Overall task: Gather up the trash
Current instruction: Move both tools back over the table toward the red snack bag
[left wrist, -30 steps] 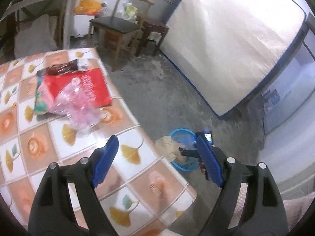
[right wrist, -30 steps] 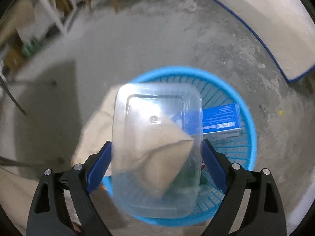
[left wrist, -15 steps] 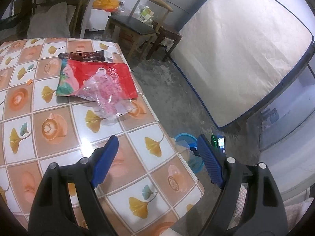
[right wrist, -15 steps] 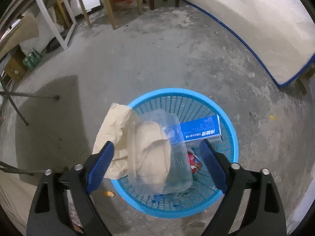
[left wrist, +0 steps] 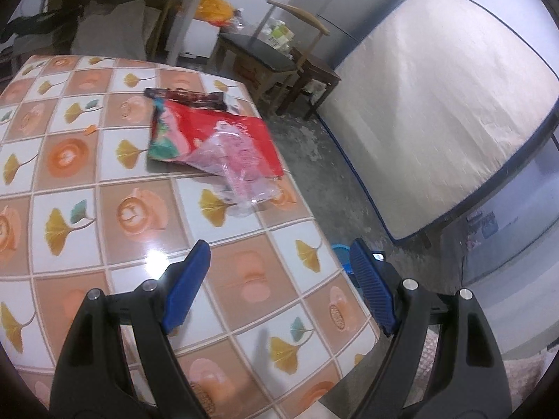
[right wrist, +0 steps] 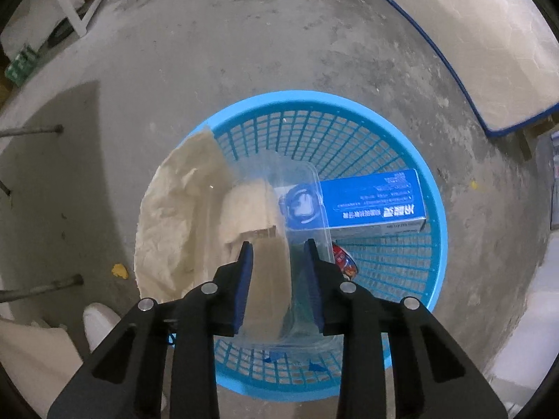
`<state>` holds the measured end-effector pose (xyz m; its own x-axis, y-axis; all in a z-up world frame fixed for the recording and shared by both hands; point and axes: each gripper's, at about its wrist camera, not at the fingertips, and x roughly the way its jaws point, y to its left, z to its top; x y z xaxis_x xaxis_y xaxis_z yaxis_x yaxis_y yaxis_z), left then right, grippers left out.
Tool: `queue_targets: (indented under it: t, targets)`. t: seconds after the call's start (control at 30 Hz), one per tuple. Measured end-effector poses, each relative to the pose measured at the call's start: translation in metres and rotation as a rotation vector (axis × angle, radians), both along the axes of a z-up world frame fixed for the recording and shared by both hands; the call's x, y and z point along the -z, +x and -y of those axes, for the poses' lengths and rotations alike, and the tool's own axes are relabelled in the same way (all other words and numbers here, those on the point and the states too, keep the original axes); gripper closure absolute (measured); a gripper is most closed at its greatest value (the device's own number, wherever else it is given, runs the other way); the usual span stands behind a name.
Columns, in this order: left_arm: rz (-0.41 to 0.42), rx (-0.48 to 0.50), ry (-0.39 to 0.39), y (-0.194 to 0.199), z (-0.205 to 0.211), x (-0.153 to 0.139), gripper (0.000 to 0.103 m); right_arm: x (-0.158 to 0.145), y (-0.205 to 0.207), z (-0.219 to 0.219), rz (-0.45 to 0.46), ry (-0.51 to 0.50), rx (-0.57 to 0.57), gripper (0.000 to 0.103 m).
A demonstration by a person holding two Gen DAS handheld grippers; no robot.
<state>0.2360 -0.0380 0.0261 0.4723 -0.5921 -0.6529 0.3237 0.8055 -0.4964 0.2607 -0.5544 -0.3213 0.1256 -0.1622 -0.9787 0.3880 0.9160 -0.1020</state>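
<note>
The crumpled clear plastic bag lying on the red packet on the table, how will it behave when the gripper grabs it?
The clear plastic bag looks thin and crinkled, so probably floppy and very light. Its glossy film may slip, and it might drag the red packet beneath.

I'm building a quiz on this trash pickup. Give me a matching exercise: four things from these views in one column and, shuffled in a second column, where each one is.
Things:
1. clear plastic container
2. blue box
3. red snack bag
4. beige paper bag

Places:
A. flat on the tiled table
B. draped over the rim of the blue basket
C. in the basket, lying on its long side
D. in the basket, on top of the paper

Pairs: 1-D, 2-C, 3-A, 4-B
</note>
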Motion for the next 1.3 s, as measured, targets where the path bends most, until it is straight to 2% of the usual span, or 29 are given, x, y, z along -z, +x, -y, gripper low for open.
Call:
queue_targets:
  t: [0.1,0.17,0.27,0.4,0.53,0.7,0.83,0.9,1.03,1.13,1.2,1.3]
  targets:
    - [0.008,-0.032,0.001,-0.004,-0.014,0.002,0.025,-0.02,-0.007,0.007,0.043,0.029,0.043,0.067]
    - [0.004,-0.057,-0.001,-0.006,-0.025,0.005,0.024,-0.041,-0.017,0.007,0.097,0.043,0.06,0.051]
    - [-0.011,-0.095,-0.009,-0.011,-0.042,0.01,0.023,-0.077,-0.033,0.002,0.177,0.061,0.072,0.044]
    - [0.0,-0.141,0.009,-0.02,-0.061,0.016,0.02,-0.126,-0.049,-0.01,0.278,0.101,0.072,0.042]
    - [-0.004,-0.168,0.008,-0.025,-0.076,0.021,0.02,-0.194,-0.053,-0.049,0.402,0.116,-0.027,0.036]
    - [0.008,-0.174,0.014,-0.024,-0.087,0.021,0.02,-0.28,-0.032,-0.131,0.542,0.138,-0.259,0.031]
    - [0.03,-0.167,0.032,-0.012,-0.088,0.017,0.02,-0.321,-0.007,-0.196,0.62,0.215,-0.443,0.026]
    - [0.031,-0.166,0.04,0.0,-0.088,0.017,0.02,-0.331,0.014,-0.234,0.628,0.246,-0.553,0.024]
    - [0.013,-0.153,0.049,0.033,-0.084,0.021,0.02,-0.328,0.058,-0.293,0.598,0.241,-0.697,0.022]
    - [-0.04,-0.139,0.025,0.072,-0.081,0.03,0.02,-0.319,0.091,-0.32,0.563,0.249,-0.75,0.02]
    - [-0.084,-0.133,0.014,0.105,-0.077,0.039,0.02,-0.312,0.11,-0.337,0.545,0.219,-0.766,0.02]
    - [-0.113,-0.125,0.001,0.145,-0.07,0.05,0.02,-0.302,0.125,-0.353,0.514,0.208,-0.803,0.019]
